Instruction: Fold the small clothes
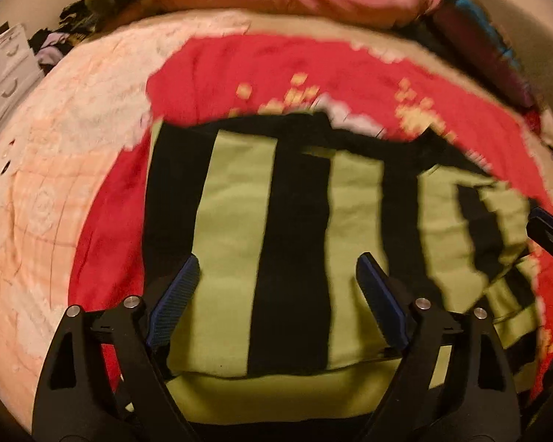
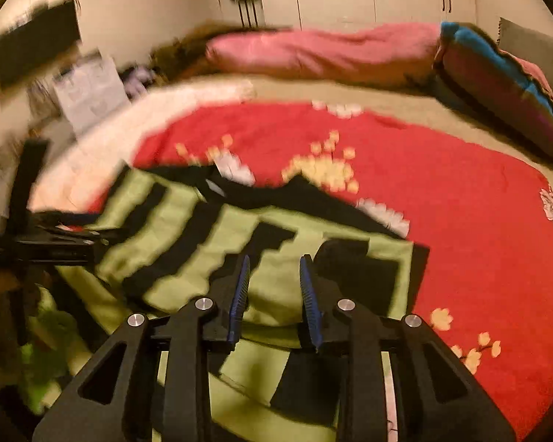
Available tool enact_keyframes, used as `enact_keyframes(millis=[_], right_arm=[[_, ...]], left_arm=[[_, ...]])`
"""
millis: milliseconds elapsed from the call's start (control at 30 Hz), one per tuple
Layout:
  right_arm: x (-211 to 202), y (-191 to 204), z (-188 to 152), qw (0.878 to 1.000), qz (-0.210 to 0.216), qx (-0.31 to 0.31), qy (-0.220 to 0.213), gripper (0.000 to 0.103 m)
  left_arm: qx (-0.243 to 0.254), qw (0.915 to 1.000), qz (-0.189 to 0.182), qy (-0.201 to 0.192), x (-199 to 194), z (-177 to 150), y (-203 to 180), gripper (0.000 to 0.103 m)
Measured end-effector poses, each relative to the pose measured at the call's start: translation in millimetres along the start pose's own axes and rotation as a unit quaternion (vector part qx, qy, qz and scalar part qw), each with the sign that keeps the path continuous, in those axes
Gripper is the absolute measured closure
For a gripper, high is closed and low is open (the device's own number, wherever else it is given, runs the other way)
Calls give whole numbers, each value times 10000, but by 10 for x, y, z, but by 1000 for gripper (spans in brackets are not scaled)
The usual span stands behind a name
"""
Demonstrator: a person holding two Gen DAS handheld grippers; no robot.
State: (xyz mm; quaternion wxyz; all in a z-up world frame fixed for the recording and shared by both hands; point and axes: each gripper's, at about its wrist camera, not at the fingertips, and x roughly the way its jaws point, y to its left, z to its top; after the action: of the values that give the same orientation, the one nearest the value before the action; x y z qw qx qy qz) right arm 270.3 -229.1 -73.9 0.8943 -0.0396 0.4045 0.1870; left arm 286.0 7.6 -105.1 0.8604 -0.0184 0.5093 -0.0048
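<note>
**Mid-fold: striped garment flat on the red blanket, both grippers free above it**

Landmark: the green-and-black striped garment, lying on the red flowered blanket that covers the bed.

- Far left of the garment: pale quilted bedspread, bare of clothes. White drawers beyond it.
- Left gripper: over the garment's near hem, fingers spread wide, nothing between them. Blue pads point into the stripes.
- Garment's right side: looks already turned in, with a flap of narrower stripes lying skewed across the body. Frames are blurred, so layers are hard to count.
- Right gripper: over the near right part of the garment, fingers parted with a moderate gap, holding no cloth.
- Behind the garment: pink pillow, then a blue-and-purple cushion to the right.

Judgement: a side fold seems done and a fresh grip is being chosen. The next move likely calls for both grippers to pinch matching edges and carry them over evenly.
</note>
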Motion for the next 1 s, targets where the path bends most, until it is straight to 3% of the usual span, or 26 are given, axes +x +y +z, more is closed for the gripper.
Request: enact_keyframes(millis=[133,267,467,533,667,1000], right_arm=[[347,-234,-139,9959,-210,613,623,72],[408,-306,-168,9948,-108,800,617,71],[225,-163,-102,9971,208,679,255,46],[102,-122,-67,9983,117,575,52,31],[-43,-152,-56,9978,135,637,-104,18],[-336,-228,-56,9950,-4,910,-403,15]], left_arm=[[85,9999,100,21,113,-73,43,20],[3,10000,30,17,134,-75,98,18],[-196,9996,-191,-21,4,-55,144,17],[-259,9994,-238,-72,-60,-56,169,16],[-317,9991,-245,-152,-164,-60,203,11],[-494,9976,-162,-460,-575,-123,379,10]])
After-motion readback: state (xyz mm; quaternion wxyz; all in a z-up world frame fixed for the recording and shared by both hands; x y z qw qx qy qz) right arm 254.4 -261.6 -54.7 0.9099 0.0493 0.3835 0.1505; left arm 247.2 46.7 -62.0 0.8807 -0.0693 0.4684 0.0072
